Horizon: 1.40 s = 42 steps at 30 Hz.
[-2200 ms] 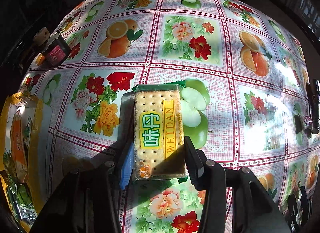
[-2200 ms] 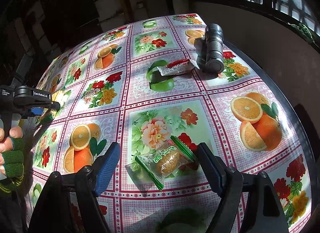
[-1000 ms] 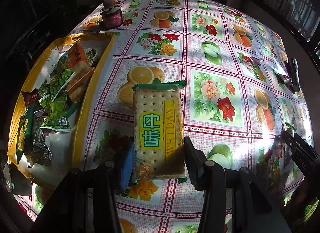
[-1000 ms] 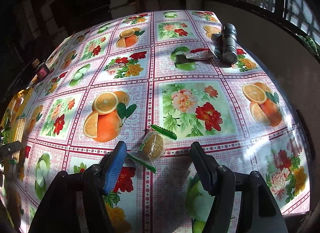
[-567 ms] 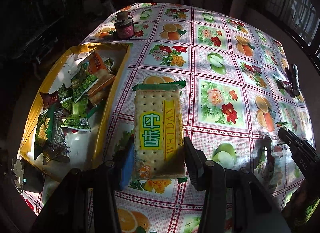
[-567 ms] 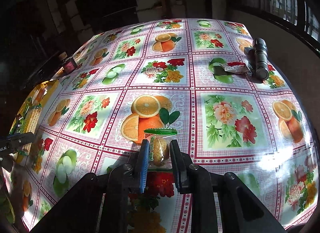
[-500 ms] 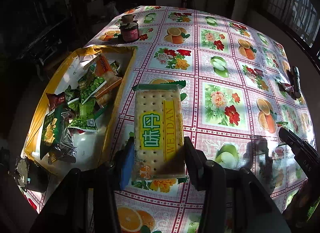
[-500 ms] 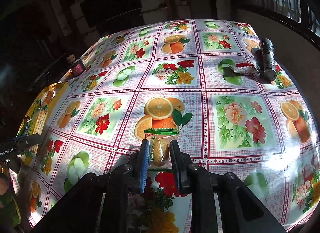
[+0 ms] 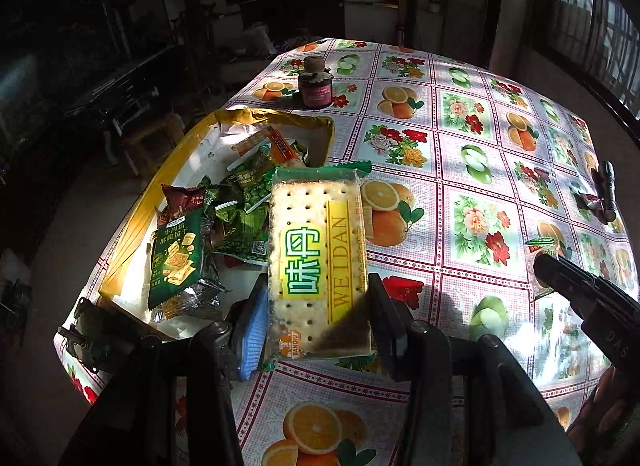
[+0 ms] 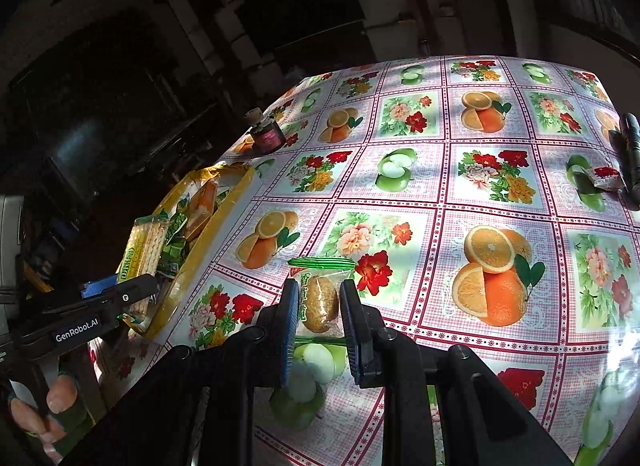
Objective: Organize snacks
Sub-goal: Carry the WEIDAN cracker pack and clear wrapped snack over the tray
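Observation:
My left gripper (image 9: 316, 314) is shut on a long clear pack of crackers (image 9: 318, 250) with a yellow and green label, held above the table beside the yellow snack box (image 9: 132, 221). My right gripper (image 10: 319, 290) is shut on a small clear packet (image 10: 320, 306) with a brown pastry and a green seal, lifted over the floral tablecloth. The right wrist view shows the left gripper (image 10: 120, 292) and its cracker pack (image 10: 144, 250) over the box's near end (image 10: 212, 234). Several snack bags (image 9: 176, 262) lie in the box.
A small dark jar (image 9: 315, 83) stands beyond the box. A black flashlight (image 10: 630, 149) and a red-and-silver packet (image 10: 606, 177) lie near the table's right edge. A gloved hand (image 10: 48, 406) holds the left gripper. Dark furniture surrounds the table.
The right gripper shut on the small pastry packet and lifted it, turning left toward the box. The left gripper rose and carried the cracker pack leftward, bringing the box into view.

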Each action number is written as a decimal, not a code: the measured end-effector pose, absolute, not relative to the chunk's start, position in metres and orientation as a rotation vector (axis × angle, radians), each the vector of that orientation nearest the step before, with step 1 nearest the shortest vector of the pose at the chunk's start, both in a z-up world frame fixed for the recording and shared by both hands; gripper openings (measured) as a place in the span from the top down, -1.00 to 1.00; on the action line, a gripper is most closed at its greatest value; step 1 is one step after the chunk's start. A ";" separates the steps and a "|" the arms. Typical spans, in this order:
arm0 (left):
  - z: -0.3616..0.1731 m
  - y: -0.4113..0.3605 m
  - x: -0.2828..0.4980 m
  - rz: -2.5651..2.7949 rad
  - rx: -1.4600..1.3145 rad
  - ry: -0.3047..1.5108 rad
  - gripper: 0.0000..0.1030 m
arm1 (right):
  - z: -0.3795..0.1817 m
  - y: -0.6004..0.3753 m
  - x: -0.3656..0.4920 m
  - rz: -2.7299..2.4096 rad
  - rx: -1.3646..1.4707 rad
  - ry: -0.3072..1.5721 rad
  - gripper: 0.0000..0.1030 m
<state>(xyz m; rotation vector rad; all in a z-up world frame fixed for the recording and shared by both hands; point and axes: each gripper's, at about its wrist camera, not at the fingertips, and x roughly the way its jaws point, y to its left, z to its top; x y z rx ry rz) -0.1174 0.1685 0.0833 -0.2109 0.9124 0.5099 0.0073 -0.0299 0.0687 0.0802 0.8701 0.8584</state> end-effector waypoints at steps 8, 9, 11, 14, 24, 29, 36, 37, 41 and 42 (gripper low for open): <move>0.093 0.184 -0.131 0.560 -0.216 0.872 0.12 | 0.071 0.001 0.000 0.953 0.079 0.883 0.56; 0.093 0.186 -0.132 0.567 -0.217 0.868 0.12 | 0.071 0.005 0.000 0.967 0.080 0.885 0.56; 0.094 0.190 -0.133 0.578 -0.222 0.864 0.12 | 0.072 0.013 -0.002 0.986 0.080 0.885 0.55; 0.093 0.197 -0.135 0.592 -0.231 0.863 0.12 | 0.074 0.024 -0.005 1.013 0.081 0.885 0.55; 0.085 0.223 -0.138 0.611 -0.281 0.877 0.12 | 0.082 0.072 -0.003 1.099 0.063 0.885 0.55; 0.084 0.251 -0.139 0.606 -0.352 0.881 0.12 | 0.087 0.118 0.010 1.154 0.062 0.881 0.55; 0.073 0.293 -0.131 0.604 -0.459 0.907 0.12 | 0.086 0.198 0.035 1.191 0.020 0.888 0.55; 0.071 0.295 -0.131 0.607 -0.464 0.910 0.12 | 0.085 0.207 0.037 1.191 0.010 0.887 0.55; 0.065 0.299 -0.127 0.602 -0.468 0.925 0.12 | 0.076 0.233 0.047 1.190 -0.008 0.908 0.55; 0.064 0.299 -0.127 0.603 -0.465 0.926 0.12 | 0.074 0.237 0.049 1.187 -0.010 0.916 0.55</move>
